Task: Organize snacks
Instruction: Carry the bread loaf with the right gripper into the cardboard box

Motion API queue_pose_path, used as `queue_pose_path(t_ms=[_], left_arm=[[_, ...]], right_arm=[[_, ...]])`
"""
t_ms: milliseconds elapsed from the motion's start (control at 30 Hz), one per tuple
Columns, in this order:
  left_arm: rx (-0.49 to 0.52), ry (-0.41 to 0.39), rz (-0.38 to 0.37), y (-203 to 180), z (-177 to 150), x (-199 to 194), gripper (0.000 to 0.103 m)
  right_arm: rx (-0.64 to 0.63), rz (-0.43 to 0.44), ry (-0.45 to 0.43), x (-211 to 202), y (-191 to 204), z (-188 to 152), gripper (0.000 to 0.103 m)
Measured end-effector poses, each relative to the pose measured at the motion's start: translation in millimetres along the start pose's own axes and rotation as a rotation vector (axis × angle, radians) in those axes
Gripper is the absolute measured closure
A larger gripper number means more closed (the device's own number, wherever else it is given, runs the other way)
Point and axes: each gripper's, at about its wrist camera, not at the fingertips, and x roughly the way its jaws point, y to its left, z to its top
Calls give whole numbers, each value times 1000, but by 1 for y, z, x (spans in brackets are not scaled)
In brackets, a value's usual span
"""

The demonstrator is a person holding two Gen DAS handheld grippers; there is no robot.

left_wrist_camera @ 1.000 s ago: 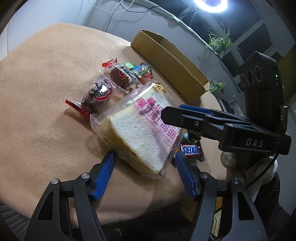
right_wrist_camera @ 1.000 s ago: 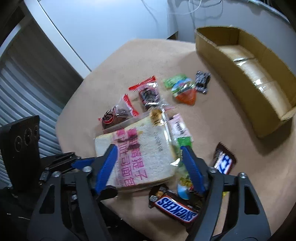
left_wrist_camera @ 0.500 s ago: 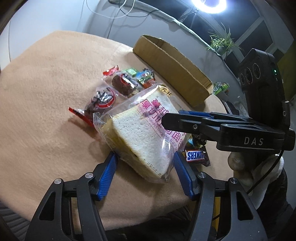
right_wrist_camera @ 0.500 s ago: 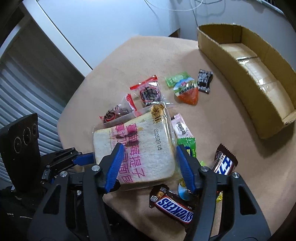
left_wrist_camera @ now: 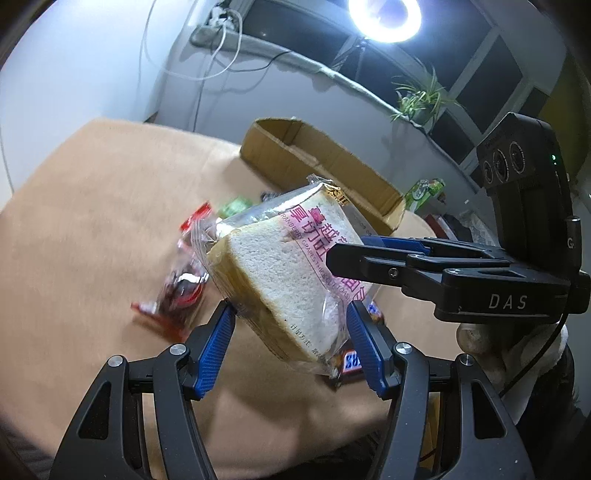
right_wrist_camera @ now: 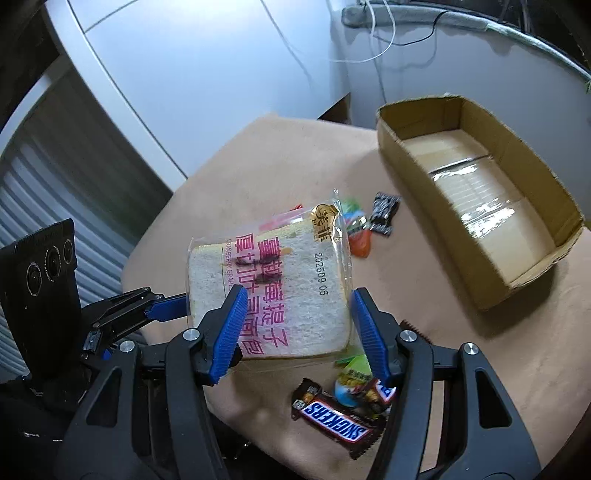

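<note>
A bagged slice of toast bread (left_wrist_camera: 280, 273) with pink print is lifted off the table, tilted. My left gripper (left_wrist_camera: 290, 338) is shut on its near edge. My right gripper (right_wrist_camera: 295, 328) is shut on its other side, with the bread (right_wrist_camera: 273, 288) between the blue pads. Each gripper shows in the other's view: the right one (left_wrist_camera: 369, 254) from the right, the left one (right_wrist_camera: 162, 306) from the left. An open, empty cardboard box (right_wrist_camera: 476, 206) stands at the back right of the table.
Small snacks lie on the tan tablecloth (right_wrist_camera: 280, 155): a Snickers bar (right_wrist_camera: 336, 421), a black wrapper (right_wrist_camera: 384, 212), an orange jelly cup (right_wrist_camera: 360, 243), red-wrapped cakes (left_wrist_camera: 183, 288). The box also shows in the left wrist view (left_wrist_camera: 321, 162). A ring light (left_wrist_camera: 384, 16) glares above.
Both grippers closed on the bread and raised it off the table; it now hangs tilted above the other snacks. The views tilted upward toward the box.
</note>
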Motion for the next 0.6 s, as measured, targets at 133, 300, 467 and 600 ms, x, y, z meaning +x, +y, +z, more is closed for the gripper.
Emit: queue_pose_path(t_ms=[133, 300, 467, 600], left_arm=[[34, -21, -10, -9, 16, 5, 41], [72, -57, -13, -19, 37, 11, 41], [97, -67, -26, -31, 60, 27, 41], [110, -57, -43, -38, 75, 42, 41]], right_arm=[[10, -15, -32, -12, -8, 9, 42], [24, -35, -68, -24, -20, 20, 42], [61, -56, -93, -31, -44, 32, 42], [95, -75, -103, -33, -63, 42, 42]])
